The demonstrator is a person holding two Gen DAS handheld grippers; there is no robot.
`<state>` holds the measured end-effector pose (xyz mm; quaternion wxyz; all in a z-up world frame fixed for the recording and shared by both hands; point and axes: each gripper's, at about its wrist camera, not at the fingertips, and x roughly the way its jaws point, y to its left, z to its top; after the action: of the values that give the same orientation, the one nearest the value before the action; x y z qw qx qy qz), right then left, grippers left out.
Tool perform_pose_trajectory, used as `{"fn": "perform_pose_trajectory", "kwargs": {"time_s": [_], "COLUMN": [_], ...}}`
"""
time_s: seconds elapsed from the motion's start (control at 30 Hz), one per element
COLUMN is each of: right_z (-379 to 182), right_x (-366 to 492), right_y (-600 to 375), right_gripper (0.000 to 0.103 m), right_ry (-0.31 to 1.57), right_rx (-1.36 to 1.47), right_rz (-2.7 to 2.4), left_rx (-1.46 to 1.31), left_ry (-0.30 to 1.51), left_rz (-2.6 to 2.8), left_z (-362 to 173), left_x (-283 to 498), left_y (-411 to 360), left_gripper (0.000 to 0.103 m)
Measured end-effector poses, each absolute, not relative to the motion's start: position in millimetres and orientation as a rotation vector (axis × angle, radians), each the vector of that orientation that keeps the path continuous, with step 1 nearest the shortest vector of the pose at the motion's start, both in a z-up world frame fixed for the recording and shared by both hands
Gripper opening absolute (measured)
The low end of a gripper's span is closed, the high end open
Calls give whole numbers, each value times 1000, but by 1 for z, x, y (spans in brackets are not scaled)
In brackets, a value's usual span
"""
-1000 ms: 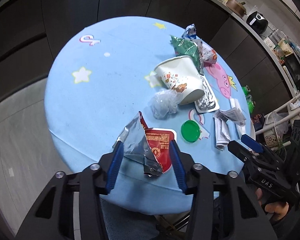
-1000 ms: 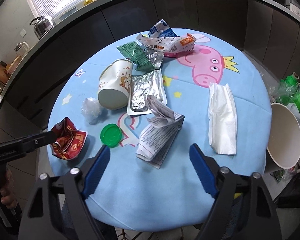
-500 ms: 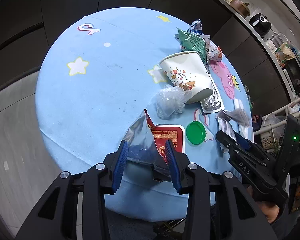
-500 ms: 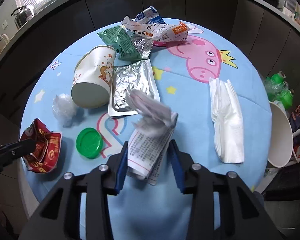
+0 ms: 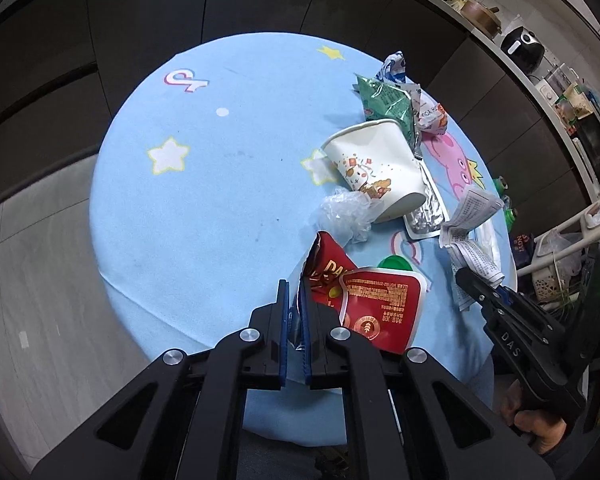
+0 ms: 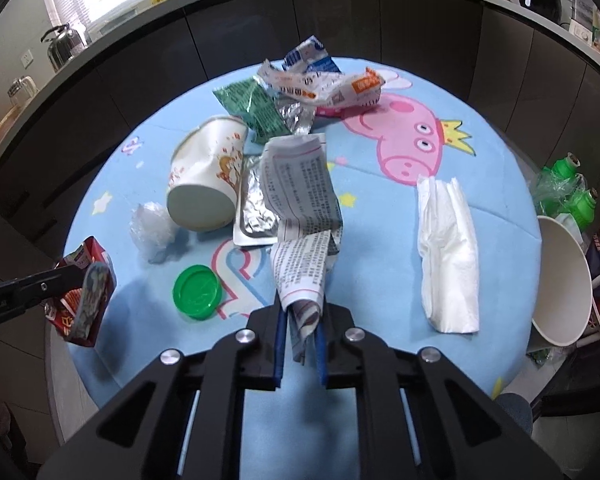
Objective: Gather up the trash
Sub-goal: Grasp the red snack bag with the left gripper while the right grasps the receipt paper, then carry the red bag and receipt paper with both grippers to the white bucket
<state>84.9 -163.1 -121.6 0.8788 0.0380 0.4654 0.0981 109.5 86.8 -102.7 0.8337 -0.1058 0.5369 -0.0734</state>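
On the left near edge of the round blue bench (image 6: pixel 380 264), the left hand-held gripper (image 5: pixel 295 312) has just been closing and is now clamped on the foil edge of the red snack wrapper (image 5: pixel 376 300). That wrapper is thin, crinkly film: very light, limp, and probably slick on its silver side, so a pinch on a doubled or creased edge, as here, should hold better than one on a single flat layer. It sags to the right of the jaws, its printed face turned up.

Further right, the right hand-held gripper (image 6: pixel 300 332) has also just been closing and now pinches the near end of the folded printed leaflet (image 6: pixel 300 200). The paper is light and soft, stiff enough along its folds to stand up out of the jaws and curl away toward the far side. It may tear if tugged sharply, so the thick folded end is the sound place to hold.

Both grippers point steeply down at the bench from its near side, side by side. A person's hand (image 5: pixel 540 428) wraps the right gripper's handle low at the right.

Still lying on the bench are a clear plastic wad (image 6: pixel 152 228), a tipped paper cup (image 6: pixel 208 176), a green lid (image 6: pixel 198 290), a foil tray (image 6: pixel 254 208), more wrappers at the far side, and a white napkin (image 6: pixel 448 256) on the right.
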Motion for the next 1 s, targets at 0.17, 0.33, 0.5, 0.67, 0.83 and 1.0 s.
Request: {"fn": "perform_pose_trajectory", "kwargs": {"time_s": [0.17,0.33,0.5,0.67,0.83,1.0], "right_z": [-100,-79,-62,-49,-40,-35], "right_x": [78,72,69,67,64,63], "right_y": [-172,-184,-197,-216,-240,-265], "right_gripper": [13,13,13,13,13,13], "right_ry": [913,857,812,775,745,722], "right_rx": [107,139,159,188,215,242], "right_rz": [219,217,207,181,136,90], "left_rx": [-204,-175,-161,-142,-127,-110], "left_ry": [1081,1028,994,968,955,954], "left_rz": [-183,-224,-262,-309,-363,-402], "left_z": [-77,-52,-35,-22,-14,-11], "left_x": [110,116,124,133,142,151], "left_y": [74,54,35,8,-20,-47], "left_gripper": [4,4,4,4,4,4]}}
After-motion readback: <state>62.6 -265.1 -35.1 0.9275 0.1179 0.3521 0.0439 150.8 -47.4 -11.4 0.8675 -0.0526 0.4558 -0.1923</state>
